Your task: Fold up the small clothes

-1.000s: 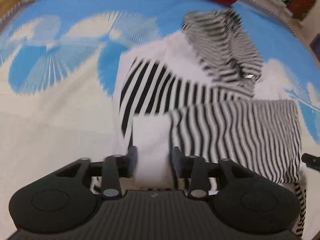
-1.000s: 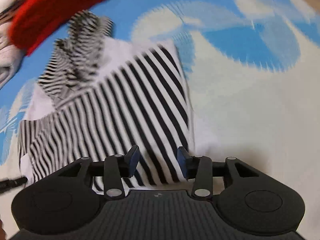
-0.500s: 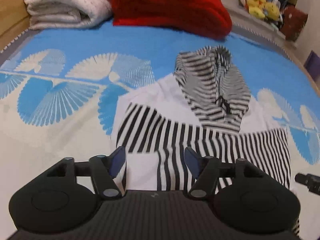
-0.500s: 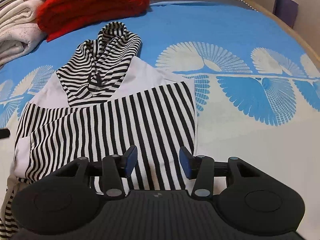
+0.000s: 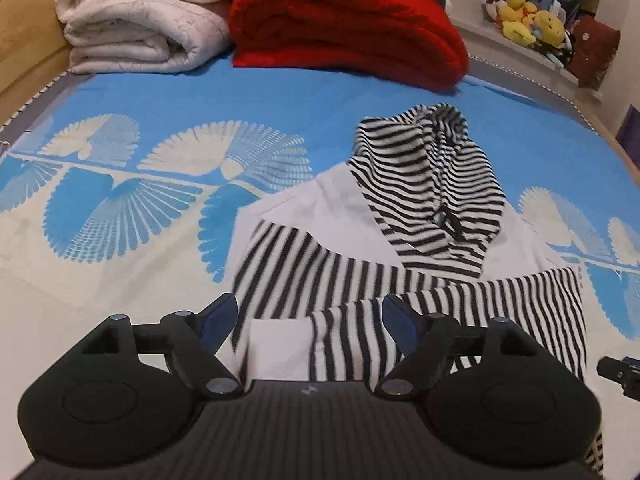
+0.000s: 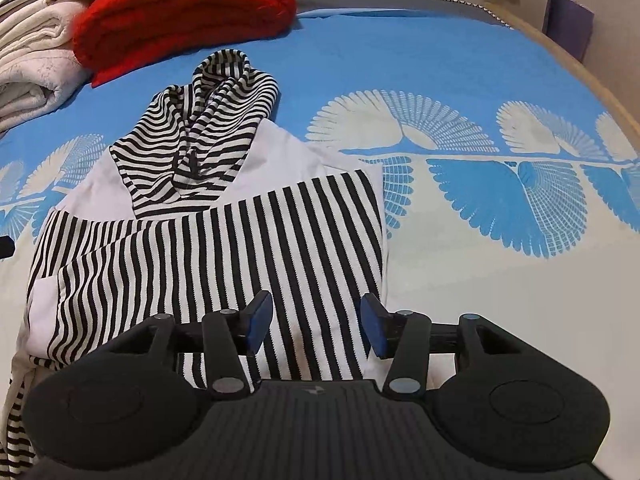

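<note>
Hoodie (image 5: 400,280), striped, lies mid-bedspread (image 5: 160,100), sleeves crossed. Your left gripper (image 5: 308,320) is opening, empty; your right gripper (image 6: 316,328) is half-spread, empty. Grab both near hem corners evenly before folding up.

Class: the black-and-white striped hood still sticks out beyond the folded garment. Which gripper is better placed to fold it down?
Probably left: the striped hood lies nearly straight ahead of the opening left gripper, but off to the side of the right gripper.

bedspread (image 6: 500,288) open rightward, red blanket (image 6: 180,12) behind
</note>
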### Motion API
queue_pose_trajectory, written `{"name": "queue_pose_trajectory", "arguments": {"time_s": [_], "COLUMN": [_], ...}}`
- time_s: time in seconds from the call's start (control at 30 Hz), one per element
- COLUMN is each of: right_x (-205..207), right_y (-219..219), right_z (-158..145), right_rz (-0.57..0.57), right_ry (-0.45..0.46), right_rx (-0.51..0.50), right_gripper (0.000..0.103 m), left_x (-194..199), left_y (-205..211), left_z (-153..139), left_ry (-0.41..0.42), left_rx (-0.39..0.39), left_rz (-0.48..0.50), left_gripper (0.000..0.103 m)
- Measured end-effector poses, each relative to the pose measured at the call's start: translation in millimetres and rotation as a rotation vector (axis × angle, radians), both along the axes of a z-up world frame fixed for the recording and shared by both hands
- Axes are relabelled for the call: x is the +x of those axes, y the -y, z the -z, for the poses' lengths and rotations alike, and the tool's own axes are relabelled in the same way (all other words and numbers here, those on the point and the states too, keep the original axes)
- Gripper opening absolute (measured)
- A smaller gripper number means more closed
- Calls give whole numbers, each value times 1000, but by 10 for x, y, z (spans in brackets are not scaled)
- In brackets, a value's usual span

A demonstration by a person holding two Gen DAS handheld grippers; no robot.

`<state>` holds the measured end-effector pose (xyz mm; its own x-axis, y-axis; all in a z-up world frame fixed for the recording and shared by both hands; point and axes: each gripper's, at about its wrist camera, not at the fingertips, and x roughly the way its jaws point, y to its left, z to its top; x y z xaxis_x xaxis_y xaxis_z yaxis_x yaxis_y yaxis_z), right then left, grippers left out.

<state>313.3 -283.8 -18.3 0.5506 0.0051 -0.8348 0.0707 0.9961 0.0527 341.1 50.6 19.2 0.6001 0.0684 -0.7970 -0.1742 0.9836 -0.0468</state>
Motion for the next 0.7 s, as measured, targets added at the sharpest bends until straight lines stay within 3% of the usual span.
{"name": "queue_pose_trajectory", "arguments": {"time_s": [0.27, 0.33, 0.5, 0.57, 0.7], "right_x": [-3, 1, 17, 20, 36], "right_y": [54, 64, 90, 106, 153], "right_z": [-33, -43, -82, -104, -133], "right_rz": [10, 13, 21, 21, 31], "right_ry": [5, 6, 10, 12, 11], "right_rx": [12, 18, 39, 48, 67], "right_gripper": [51, 51, 51, 51, 51], "left_x": [-13, -15, 50, 87, 142], "left_y": [151, 145, 17, -23, -33], "left_z": [6, -23, -85, -109, -196], "left_ry": [20, 41, 68, 71, 90], "left_rx": [55, 72, 86, 89, 107], "left_rz": [62, 50, -34, -58, -45], "left_gripper": [81, 75, 42, 33, 30]}}
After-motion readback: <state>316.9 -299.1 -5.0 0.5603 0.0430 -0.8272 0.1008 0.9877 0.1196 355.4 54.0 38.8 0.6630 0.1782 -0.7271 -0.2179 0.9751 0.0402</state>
